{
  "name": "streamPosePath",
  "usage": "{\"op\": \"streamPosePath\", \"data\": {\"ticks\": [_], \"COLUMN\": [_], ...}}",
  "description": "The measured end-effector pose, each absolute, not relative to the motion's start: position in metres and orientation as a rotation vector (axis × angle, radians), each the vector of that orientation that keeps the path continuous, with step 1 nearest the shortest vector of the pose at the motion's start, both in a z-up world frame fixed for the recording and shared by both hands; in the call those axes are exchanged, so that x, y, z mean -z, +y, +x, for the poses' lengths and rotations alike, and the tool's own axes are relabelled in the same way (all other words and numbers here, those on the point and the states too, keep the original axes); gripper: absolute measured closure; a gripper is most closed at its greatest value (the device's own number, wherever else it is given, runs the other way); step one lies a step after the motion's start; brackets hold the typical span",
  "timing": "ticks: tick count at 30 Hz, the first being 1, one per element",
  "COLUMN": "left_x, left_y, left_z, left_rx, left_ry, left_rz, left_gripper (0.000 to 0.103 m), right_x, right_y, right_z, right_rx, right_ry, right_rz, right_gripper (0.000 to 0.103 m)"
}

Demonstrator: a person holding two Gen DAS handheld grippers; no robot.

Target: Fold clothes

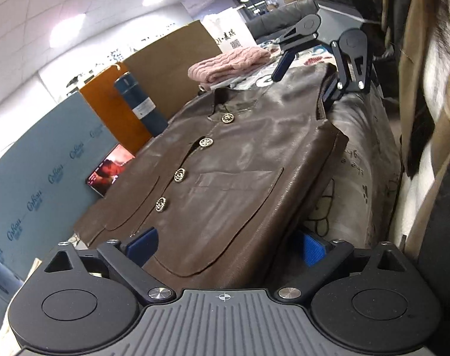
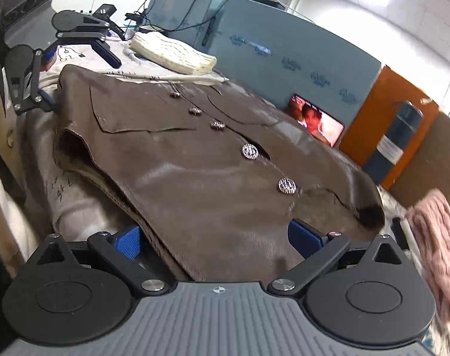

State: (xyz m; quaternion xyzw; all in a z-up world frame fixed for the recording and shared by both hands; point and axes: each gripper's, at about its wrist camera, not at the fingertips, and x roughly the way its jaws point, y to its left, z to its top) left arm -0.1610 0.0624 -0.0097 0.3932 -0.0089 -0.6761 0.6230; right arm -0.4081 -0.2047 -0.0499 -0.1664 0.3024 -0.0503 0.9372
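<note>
From the left wrist camera I saw a blue-grey board (image 1: 44,160) at nine o'clock, printed with a repeated logo, and a small lit screen (image 1: 110,169) leaning at its foot. Beyond it stood an orange panel (image 1: 106,101), a dark blue cylinder (image 1: 140,103) and a brown cardboard sheet (image 1: 177,62), under a white tiled ceiling with round lights.

The brown vest (image 1: 225,160) lay flat at centre, buttons up, on a grey printed cloth (image 1: 364,154) that covered the surface. A folded pink knit (image 1: 228,63) sat at twelve o'clock behind the collar.

My left gripper (image 1: 225,244) was spread wide, its blue pads either side of the hem with the leather between them; I could not see the pads pressing on it. At one o'clock my right gripper (image 1: 305,84) hung at the shoulder end, fingers apart, one pad at the edge of the armhole.

From the right wrist camera the left gripper (image 2: 79,68) showed at ten o'clock, open at the hem end. A folded cream knit (image 2: 174,55) lay at eleven o'clock, with cables and a monitor stand behind it. The vest (image 2: 195,163) filled the middle; its shoulder ran between the spread pads of the right gripper (image 2: 216,241), and I could not tell if they touched it. The screen (image 2: 317,120) glowed at two o'clock, the orange panel (image 2: 382,124) and cylinder (image 2: 398,136) past it, and the pink knit (image 2: 435,249) blurred at four o'clock.
</note>
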Motion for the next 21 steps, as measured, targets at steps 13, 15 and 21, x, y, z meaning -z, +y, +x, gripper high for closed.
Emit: {"op": "streamPosePath", "data": {"ticks": [13,15,21], "left_x": [-0.009,-0.013,-0.026], "left_y": [0.063,0.057,0.022], "left_z": [-0.13,-0.128,-0.112], "left_rx": [1.478,1.435,1.301], "left_ry": [0.008,-0.056,-0.211], "left_rz": [0.747,0.734,0.724], "left_gripper": [0.084,0.085,0.086], "right_x": [0.037,0.028,0.002], "right_y": [-0.232,-0.239,-0.267], "right_z": [-0.442,-0.444,-0.421], "right_rx": [0.313,0.317,0.342], "right_ry": [0.7,0.651,0.491], "right_rz": [-0.367,-0.363,-0.429], "right_gripper": [0.086,0.09,0.096]}}
